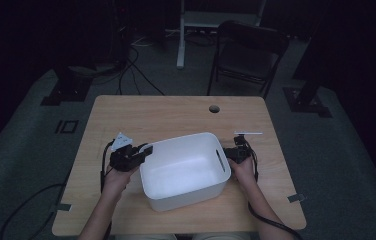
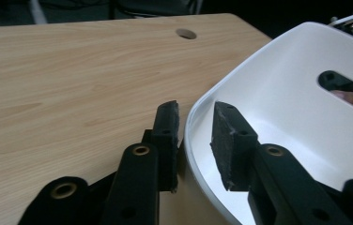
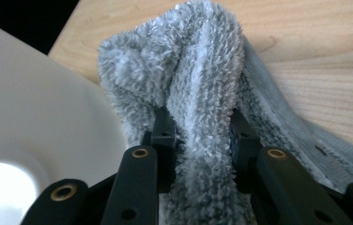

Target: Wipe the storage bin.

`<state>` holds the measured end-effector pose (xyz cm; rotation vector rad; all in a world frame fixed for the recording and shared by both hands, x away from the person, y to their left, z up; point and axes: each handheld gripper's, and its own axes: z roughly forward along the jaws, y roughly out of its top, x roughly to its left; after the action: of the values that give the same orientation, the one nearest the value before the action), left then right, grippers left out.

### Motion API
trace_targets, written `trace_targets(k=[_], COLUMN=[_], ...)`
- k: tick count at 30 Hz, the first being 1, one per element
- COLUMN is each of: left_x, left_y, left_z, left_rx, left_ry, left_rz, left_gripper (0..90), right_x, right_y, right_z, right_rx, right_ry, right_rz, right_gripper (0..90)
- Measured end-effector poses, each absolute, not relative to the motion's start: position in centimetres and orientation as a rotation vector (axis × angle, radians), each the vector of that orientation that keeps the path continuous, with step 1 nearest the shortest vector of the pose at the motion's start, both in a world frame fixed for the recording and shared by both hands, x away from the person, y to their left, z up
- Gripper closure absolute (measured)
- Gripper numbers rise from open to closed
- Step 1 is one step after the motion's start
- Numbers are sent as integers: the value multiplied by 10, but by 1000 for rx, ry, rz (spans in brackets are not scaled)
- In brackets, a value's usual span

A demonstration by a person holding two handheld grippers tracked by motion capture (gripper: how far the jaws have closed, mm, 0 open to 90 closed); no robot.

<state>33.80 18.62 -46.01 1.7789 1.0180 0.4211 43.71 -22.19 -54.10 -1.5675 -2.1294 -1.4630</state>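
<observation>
Right claw (image 3: 198,136) pinching one grey cloth (image 3: 198,70), one white bin (image 1: 183,170)

A white rounded plastic tub (image 1: 183,170) with slot handles sits upright at centre frame. A fluffy grey microfibre cloth (image 3: 203,93) bunches upward, just right of its wall.

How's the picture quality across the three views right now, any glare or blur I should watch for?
High view: dim, room dark; white bin washed pale, its inside without detail. Left gripper view: well lit, jaw pads close and soft. Right gripper view: grey towel sharp, bin wall blurred with a bright glare patch.
</observation>
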Motion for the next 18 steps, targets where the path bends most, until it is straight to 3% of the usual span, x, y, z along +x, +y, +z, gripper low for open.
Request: trace_targets(k=[7, 11, 18], left_x=[334, 335, 347], left_y=[191, 196, 206], left_z=[-453, -448, -450], left_rx=[1781, 1753, 1769], left_ry=[924, 908, 858], left_rz=[434, 413, 384], left_gripper=[578, 572, 485], right_x=[427, 418, 380], right_y=[-242, -255, -285], right_z=[-523, -514, -489], right_rx=[-1595, -1598, -1614], right_ry=[-2112, -2105, -2185], right_rz=[-1558, -1598, -1674], right_gripper=[699, 699, 699])
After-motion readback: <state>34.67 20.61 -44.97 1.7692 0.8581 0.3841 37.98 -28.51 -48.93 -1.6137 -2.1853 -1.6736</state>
